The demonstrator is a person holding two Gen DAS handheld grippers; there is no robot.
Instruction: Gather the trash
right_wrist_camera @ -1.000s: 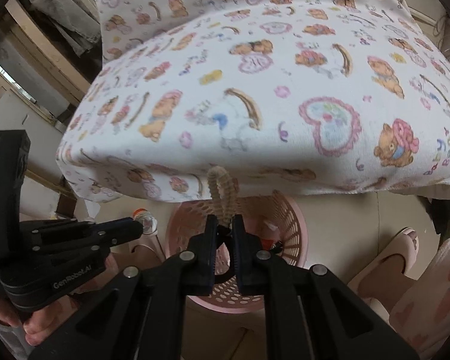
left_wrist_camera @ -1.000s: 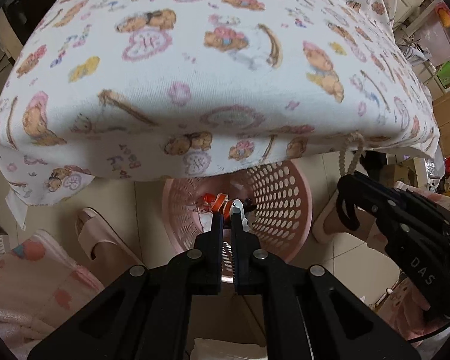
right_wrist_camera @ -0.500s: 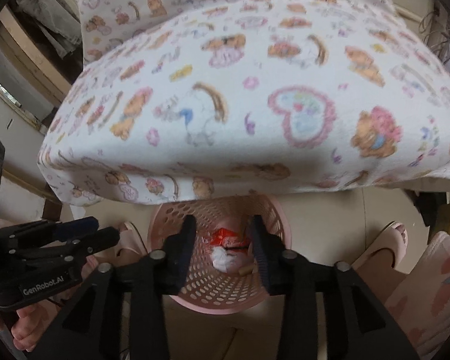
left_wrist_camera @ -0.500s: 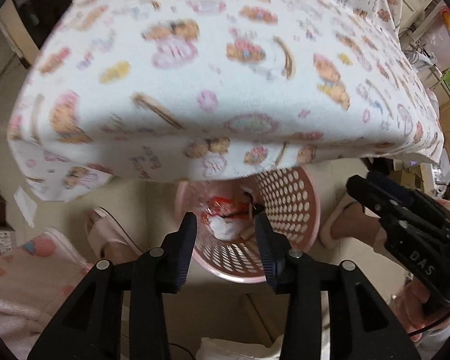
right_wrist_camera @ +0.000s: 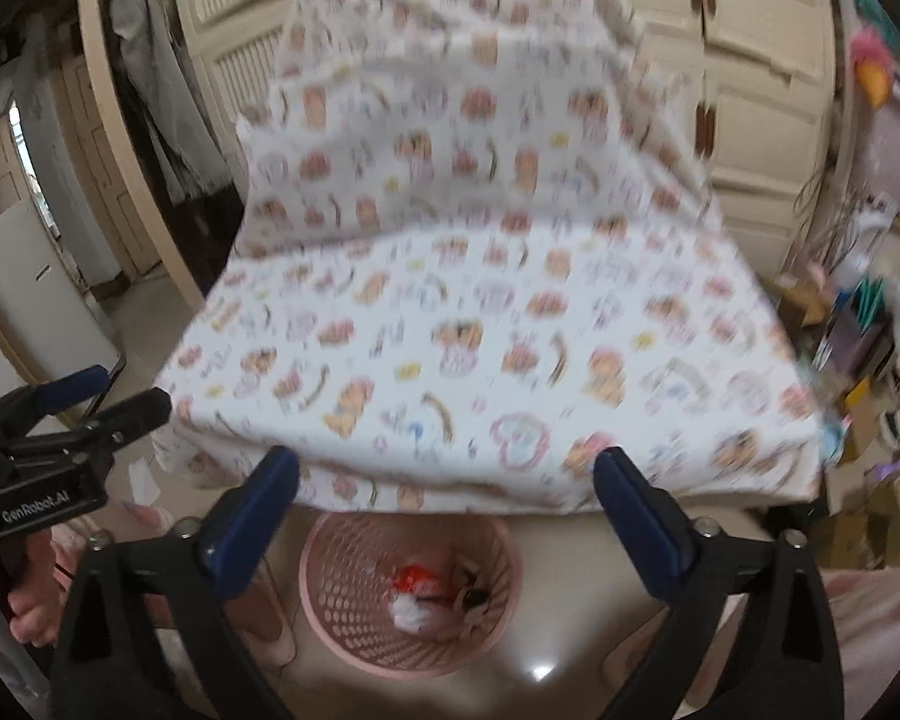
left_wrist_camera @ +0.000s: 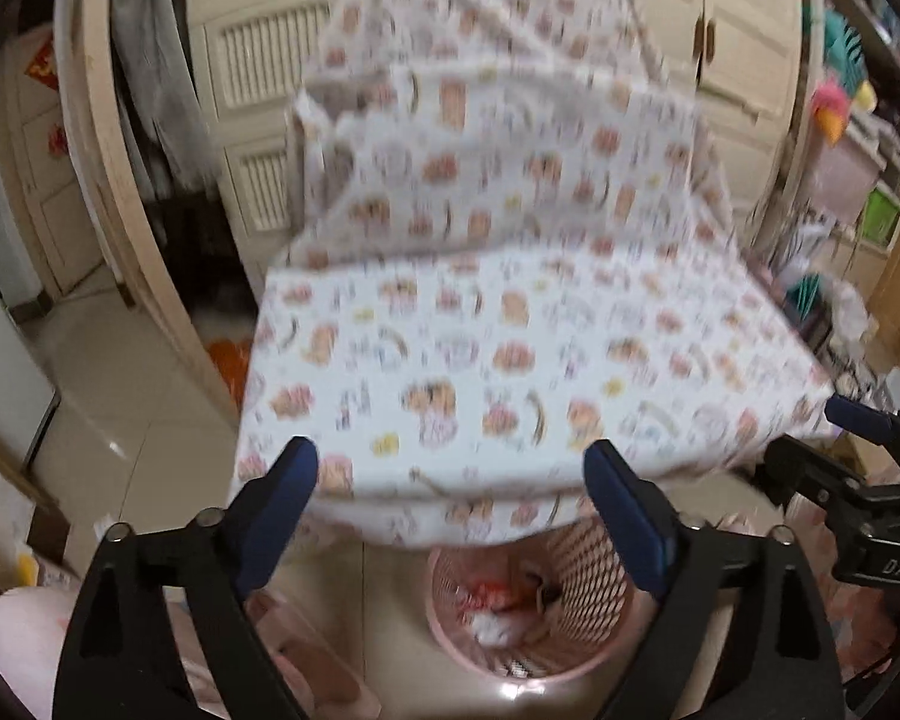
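We hold our left tongs wide open with nothing between the blue-padded fingers, and our right tongs are spread just as wide and empty. Both hang above the pink basket, which stands on the tiled floor partly under the near edge of the bear-print cloth. The trash lies inside the basket at its bottom (a red-and-white wad with a dark scrap beside it, blurred in both views).
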